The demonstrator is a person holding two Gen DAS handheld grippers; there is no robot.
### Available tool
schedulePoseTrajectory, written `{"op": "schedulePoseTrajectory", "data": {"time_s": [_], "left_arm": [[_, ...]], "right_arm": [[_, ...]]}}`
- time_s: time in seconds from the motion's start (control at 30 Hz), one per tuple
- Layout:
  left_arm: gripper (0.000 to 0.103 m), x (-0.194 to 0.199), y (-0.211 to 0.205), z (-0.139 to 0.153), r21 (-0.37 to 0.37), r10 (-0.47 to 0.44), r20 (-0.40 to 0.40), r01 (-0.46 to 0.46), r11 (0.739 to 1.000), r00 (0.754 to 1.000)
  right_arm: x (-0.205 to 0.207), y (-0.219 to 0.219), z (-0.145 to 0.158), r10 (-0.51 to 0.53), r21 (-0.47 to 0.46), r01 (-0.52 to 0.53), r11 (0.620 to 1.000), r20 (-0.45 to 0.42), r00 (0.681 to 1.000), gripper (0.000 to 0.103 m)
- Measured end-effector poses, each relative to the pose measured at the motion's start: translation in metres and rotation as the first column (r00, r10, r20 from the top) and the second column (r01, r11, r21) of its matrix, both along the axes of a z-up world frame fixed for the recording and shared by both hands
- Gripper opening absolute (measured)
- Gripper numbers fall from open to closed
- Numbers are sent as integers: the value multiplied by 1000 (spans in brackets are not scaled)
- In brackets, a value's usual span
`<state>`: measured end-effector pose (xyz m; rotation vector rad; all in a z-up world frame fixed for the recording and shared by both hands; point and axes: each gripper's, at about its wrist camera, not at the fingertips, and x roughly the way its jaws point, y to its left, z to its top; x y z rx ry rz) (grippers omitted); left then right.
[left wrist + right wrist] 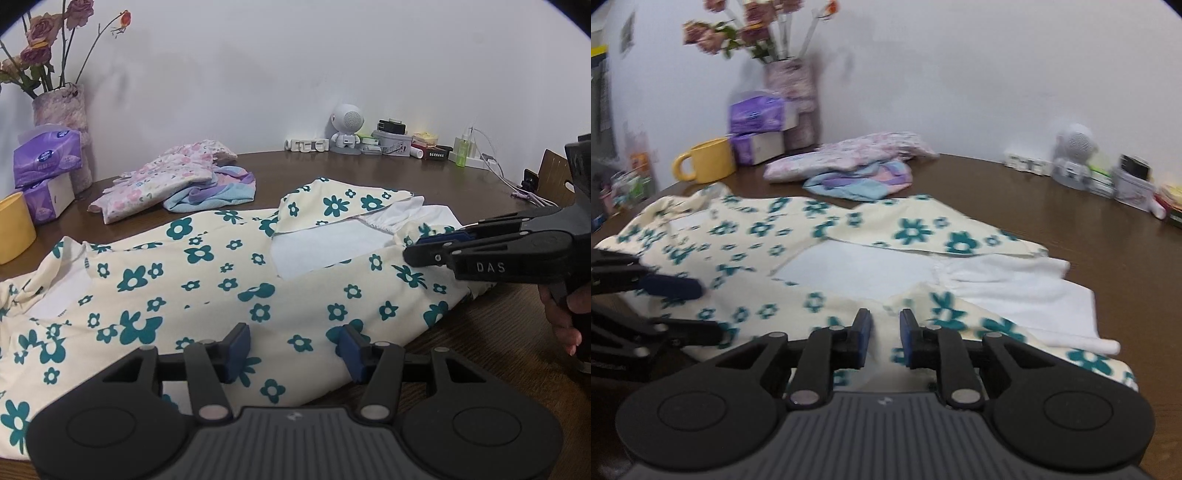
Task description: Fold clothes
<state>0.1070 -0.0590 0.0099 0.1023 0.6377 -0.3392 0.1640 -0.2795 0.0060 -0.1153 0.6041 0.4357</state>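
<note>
A cream garment with teal flowers (221, 288) lies spread across the brown table (491, 373), its white lining turned out at the right end (1015, 284). My left gripper (293, 349) hovers open over the garment's near edge, with cloth under the gap and nothing pinched. In the right wrist view the left gripper (690, 310) comes in from the left over the same cloth. My right gripper (885, 339) sits low over the garment's near edge by the white lining, its blue pads a narrow gap apart with cream cloth showing between them. From the left wrist view the right gripper (413, 251) reaches in from the right.
A pile of pink floral and blue clothes (173, 177) lies behind the garment. A yellow mug (709, 162), purple tissue packs (46, 155) and a vase of flowers (62, 107) stand at the back left. A small white robot speaker (347, 125) and several small items line the wall.
</note>
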Motion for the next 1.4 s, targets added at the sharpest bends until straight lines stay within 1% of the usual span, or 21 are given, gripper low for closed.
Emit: {"op": "schedulePoseTrajectory", "data": {"time_s": [0.07, 0.17, 0.6, 0.87, 1.17, 1.4], "left_arm": [[53, 0, 0, 0, 1, -1, 1, 1, 1000, 1000], [53, 0, 0, 0, 1, -3, 1, 3, 1000, 1000], [53, 0, -1, 0, 7, -3, 1, 3, 1000, 1000], [53, -1, -1, 0, 10, -3, -1, 3, 1000, 1000], [54, -1, -1, 0, 11, -3, 0, 3, 1000, 1000], [54, -1, 3, 0, -10, -4, -3, 4, 1000, 1000]], "right_arm": [[3, -7, -3, -22, 21, 22, 1000, -10, 1000, 17], [5, -10, -5, -25, 48, 27, 999, -24, 999, 17], [1, 0, -5, -48, -2, 48, 999, -2, 999, 18], [2, -3, -5, -60, 25, 60, 998, -18, 998, 18], [1, 0, -5, -60, 9, 60, 998, -9, 998, 19], [0, 0, -5, -62, 7, 62, 998, -8, 998, 20]]}}
